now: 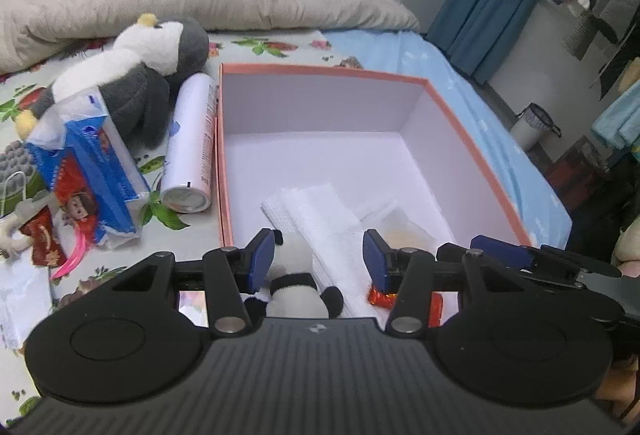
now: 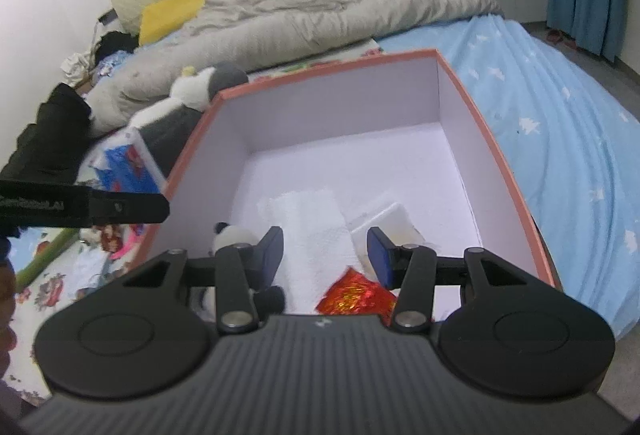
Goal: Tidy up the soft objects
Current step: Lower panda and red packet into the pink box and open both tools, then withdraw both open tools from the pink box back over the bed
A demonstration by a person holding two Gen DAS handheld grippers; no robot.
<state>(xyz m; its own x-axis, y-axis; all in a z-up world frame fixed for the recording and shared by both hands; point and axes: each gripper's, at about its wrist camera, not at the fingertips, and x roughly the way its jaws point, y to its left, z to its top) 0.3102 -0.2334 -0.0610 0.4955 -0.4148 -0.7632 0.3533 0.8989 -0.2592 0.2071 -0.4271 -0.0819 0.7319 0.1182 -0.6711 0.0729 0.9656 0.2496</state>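
Bed (image 1: 420,51) with open box (image 1: 320,69), both of my tools poised over its near edge.

I see the coral-rimmed box mostly bare toward its far wall; white cloth (image 1: 320,219), panda plush (image 1: 296,275) and red foil packet (image 2: 356,295) crowd the near wall. Penguin plush (image 1: 156,51) and spray can (image 1: 192,139) lie outside, left. My left tool (image 1: 318,259) is spread, empty; my right tool (image 2: 324,255) likewise, pinching nothing.

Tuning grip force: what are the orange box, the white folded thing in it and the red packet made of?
Orange box: looks like rigid paperboard, matte white inside, sharp straight edges.
White folded cloth: soft towel or thick tissue, going by its waffle-like texture.
Red packet: crinkly metallic foil or film with glinting highlights.
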